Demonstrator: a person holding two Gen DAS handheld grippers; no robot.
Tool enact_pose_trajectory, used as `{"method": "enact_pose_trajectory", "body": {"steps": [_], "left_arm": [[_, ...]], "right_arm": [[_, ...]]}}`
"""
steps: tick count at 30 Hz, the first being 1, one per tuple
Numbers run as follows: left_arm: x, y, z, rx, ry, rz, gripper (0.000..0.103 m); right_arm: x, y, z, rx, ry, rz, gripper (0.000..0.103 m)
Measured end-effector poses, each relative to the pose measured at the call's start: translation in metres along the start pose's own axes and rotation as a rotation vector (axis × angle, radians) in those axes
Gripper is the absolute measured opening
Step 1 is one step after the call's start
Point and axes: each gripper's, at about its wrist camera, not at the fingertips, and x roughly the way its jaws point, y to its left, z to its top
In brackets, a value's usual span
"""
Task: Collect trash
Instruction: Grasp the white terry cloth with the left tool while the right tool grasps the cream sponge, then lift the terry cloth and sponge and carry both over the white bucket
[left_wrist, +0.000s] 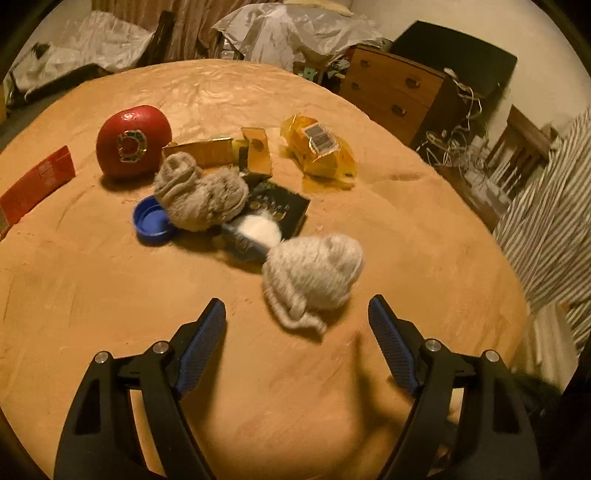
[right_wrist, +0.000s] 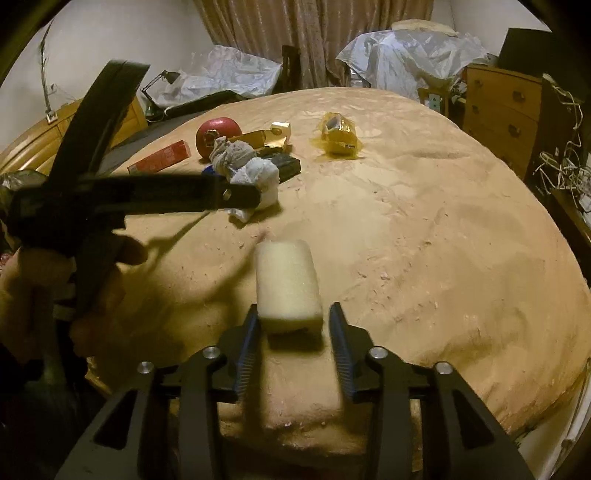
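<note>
My left gripper is open and empty above the tan-covered table, just short of a grey balled sock. Behind it lie a second grey sock, a blue cap, a black packet with white powder, gold cartons, a yellow wrapper, a red ball and a red box. My right gripper holds a pale foam block between its fingers above the table. The left gripper's body also shows in the right wrist view.
A wooden drawer chest with tangled cables stands right of the table. Crumpled plastic bags and a curtain sit behind it. A striped cloth hangs at the right edge.
</note>
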Motion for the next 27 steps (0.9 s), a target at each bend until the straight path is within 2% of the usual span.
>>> {"method": "enact_pose_trajectory", "body": {"steps": [1,2,7,8,9,11,15,23,27], "left_arm": [[0.002,-0.003,0.002,-0.004,-0.003,0.006,0.076],[0.003,-0.005,0.004,-0.005,-0.004,0.007,0.076],[0.015,-0.011,0.011,-0.007,0.007,0.082,0.075],[0.016,-0.01,0.011,-0.014,0.01,0.087,0.067],[0.018,-0.01,0.011,-0.017,0.018,0.084,0.059],[0.019,-0.011,0.01,-0.01,0.029,0.077,0.052],[0.017,-0.008,0.005,0.011,0.025,0.08,0.044],[-0.011,0.011,-0.014,0.016,-0.01,0.059,0.041],[-0.033,0.019,-0.03,0.046,-0.046,0.097,0.041]], "right_arm": [[-0.002,-0.001,-0.001,0.004,-0.008,0.0,0.053],[-0.003,0.0,-0.001,0.005,-0.013,-0.002,0.055],[-0.004,0.005,0.006,0.007,-0.032,-0.007,0.056],[-0.003,0.006,0.01,0.006,-0.03,-0.005,0.056],[-0.001,0.008,0.012,0.004,-0.028,-0.004,0.053],[0.005,0.014,0.018,-0.016,-0.017,-0.011,0.048],[0.02,0.018,0.021,-0.033,0.025,-0.046,0.034],[0.024,0.016,0.02,-0.011,0.025,-0.057,0.032],[0.024,0.016,0.019,-0.005,0.026,-0.058,0.032]]}}
